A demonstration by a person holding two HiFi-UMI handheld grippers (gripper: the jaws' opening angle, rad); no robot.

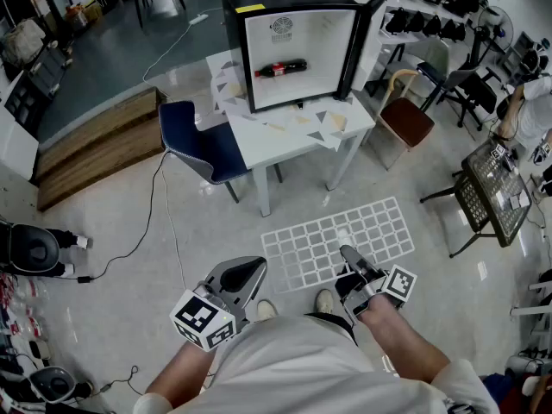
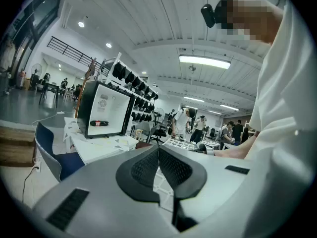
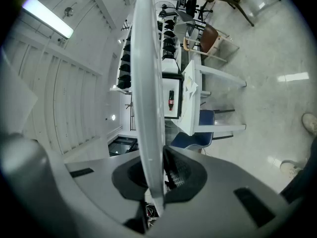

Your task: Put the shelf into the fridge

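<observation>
Table w/ open fridge toward its back edge, blue chair just beside table's left edge. White wire shelf is over floor in front of table, outside fridge. R gripper clamped on shelf's near edge. L gripper jaws together, empty. Bottle lies inside fridge.

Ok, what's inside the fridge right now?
Only a cola bottle lying on its side in the fridge; the rest looks bare white. What it rests on is washed out.
</observation>
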